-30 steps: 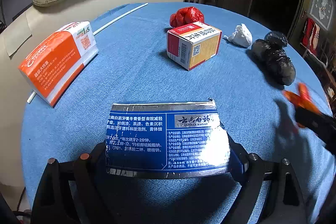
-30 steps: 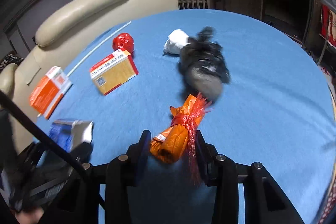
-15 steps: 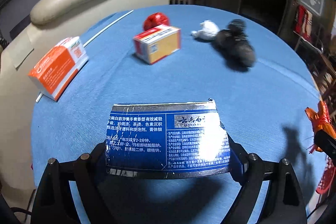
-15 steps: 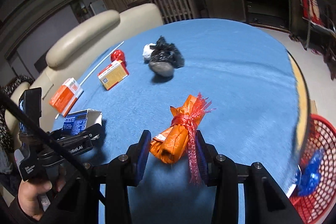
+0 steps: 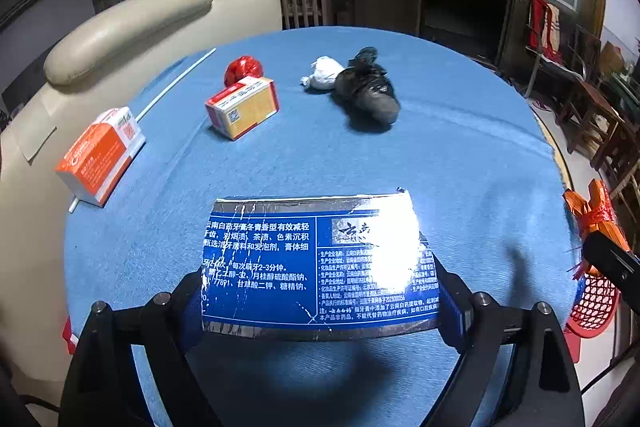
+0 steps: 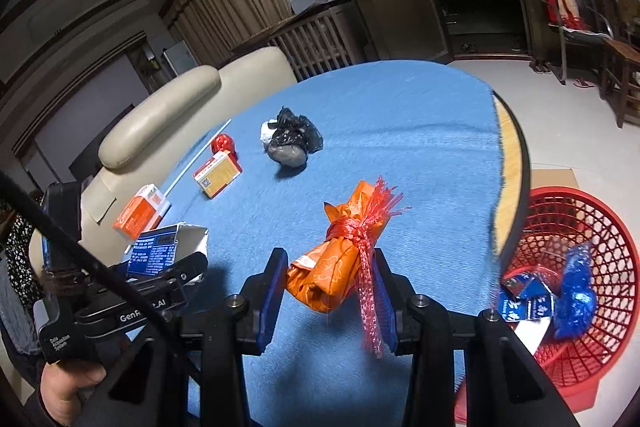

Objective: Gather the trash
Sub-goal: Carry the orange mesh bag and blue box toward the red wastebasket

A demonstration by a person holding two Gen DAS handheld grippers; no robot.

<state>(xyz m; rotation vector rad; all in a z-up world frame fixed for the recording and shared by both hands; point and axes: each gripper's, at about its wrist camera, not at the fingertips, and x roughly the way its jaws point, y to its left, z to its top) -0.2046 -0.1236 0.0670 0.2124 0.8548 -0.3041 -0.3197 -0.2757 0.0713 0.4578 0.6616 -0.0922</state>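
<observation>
Cardboard in the left gripper [image 5: 320, 291] looked light and easily crushed — a blue toothpaste box [image 5: 316, 263], torn open at its silver top edge, filled the lower middle of the left wrist view, and the jaws stood wide across its width with the pads pressed to its two short sides. Its thin walls would probably buckle under a harder squeeze, so a hold across the flat faces near a folded edge seemed safer. The right gripper [image 6: 332, 291] was clamped on an orange bundle [image 6: 340, 255], a soft wrapper tied round its waist with red net ribbon, sitting at lower centre of the right wrist view; it looked light and yielding, and the knotted waist seemed the firmest place to pinch, since the glossy film below might slip. A red basket [image 6: 592, 227] stood at the lower right of that view beyond the rim of the blue-clothed table [image 6: 400, 115], already holding blue packaging — likely where both pieces were bound. Farther up the cloth lay a black bag [image 5: 368, 91], a white wad [image 5: 326, 77], a red ball [image 5: 243, 69], a yellow and red carton [image 5: 244, 101] and an orange carton [image 5: 100, 155]. Glare washed out part of the printed panel on the box, its underside and far end were hidden, and the table edge cut off the basket's left side.
</observation>
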